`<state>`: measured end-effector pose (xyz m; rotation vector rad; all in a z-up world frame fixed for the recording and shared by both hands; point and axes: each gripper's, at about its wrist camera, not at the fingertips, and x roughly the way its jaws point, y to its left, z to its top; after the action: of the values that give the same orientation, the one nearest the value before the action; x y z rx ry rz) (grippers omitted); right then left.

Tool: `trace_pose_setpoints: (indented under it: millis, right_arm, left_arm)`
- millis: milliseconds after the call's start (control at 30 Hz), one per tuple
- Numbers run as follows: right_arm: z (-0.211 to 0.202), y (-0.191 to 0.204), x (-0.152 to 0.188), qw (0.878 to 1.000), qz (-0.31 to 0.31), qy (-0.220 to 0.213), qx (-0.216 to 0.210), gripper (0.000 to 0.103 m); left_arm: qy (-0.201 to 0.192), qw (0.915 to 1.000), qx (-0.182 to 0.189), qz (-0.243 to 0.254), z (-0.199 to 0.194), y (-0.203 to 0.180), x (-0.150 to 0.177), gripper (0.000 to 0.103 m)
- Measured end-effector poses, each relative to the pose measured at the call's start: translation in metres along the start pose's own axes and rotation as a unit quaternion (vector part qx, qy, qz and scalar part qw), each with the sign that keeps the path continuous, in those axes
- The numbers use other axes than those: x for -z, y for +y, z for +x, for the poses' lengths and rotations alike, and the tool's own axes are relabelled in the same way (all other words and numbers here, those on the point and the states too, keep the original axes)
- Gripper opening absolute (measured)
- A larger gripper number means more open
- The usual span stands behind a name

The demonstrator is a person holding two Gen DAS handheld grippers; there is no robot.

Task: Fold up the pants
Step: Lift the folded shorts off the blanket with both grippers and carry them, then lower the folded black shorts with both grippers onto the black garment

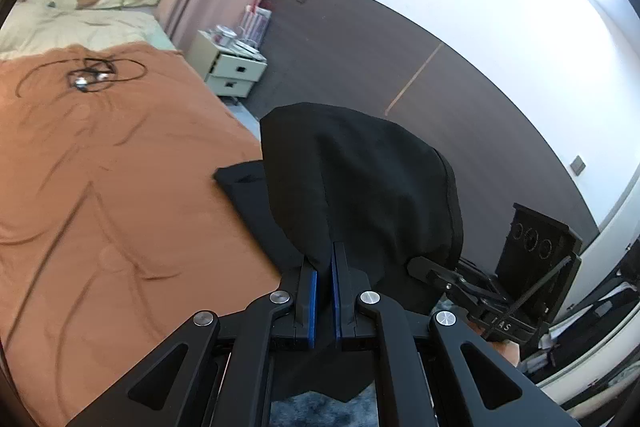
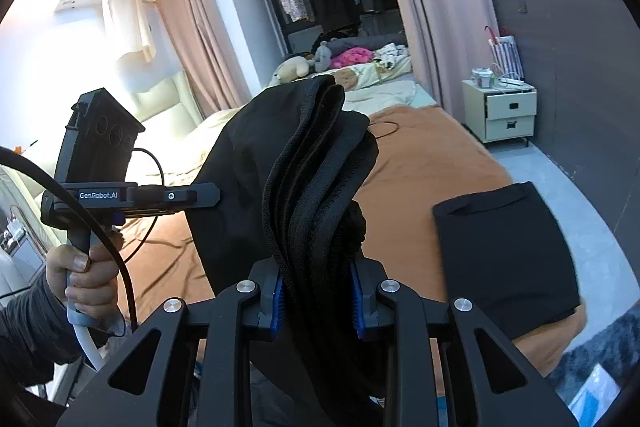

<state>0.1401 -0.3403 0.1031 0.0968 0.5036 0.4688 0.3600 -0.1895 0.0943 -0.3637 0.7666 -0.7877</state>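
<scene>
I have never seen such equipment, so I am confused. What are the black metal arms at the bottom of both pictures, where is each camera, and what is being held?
No robot: a person holds two handheld grippers, each with a camera looking along its fingers.

The left gripper is shut on thin black fabric, part of the black pants. The right gripper clamps the pants' thick bunched waistband. The right view shows the person's hand on the other gripper's handle.

Below lies a bed with an orange-brown blanket. On it rest a folded black garment and a black cable.
</scene>
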Motion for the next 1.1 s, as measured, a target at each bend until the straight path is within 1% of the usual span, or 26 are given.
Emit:
trace_pose_setpoints:
  millis: [367, 667, 867, 1100]
  right_arm:
    - [-0.014, -0.011, 0.000, 0.999, -0.010, -0.004, 0.039, 0.022]
    - [-0.015, -0.015, 0.002, 0.998, -0.014, 0.001, 0.068, 0.022]
    - [-0.003, -0.010, -0.002, 0.996, -0.017, 0.018, 0.088, 0.022]
    - [0.019, -0.003, -0.002, 0.993, -0.013, 0.043, 0.108, 0.022]
  left_arm:
    - [0.035, 0.9986, 0.035, 0.018, 0.077, -0.019, -0.017, 0.006]
    - [0.055, 0.9958, 0.071, 0.015, 0.134, -0.019, -0.034, 0.006]
    - [0.070, 0.9934, 0.091, -0.006, 0.172, -0.004, -0.041, 0.006]
    - [0.091, 0.9904, 0.101, -0.027, 0.210, 0.018, -0.041, 0.006]
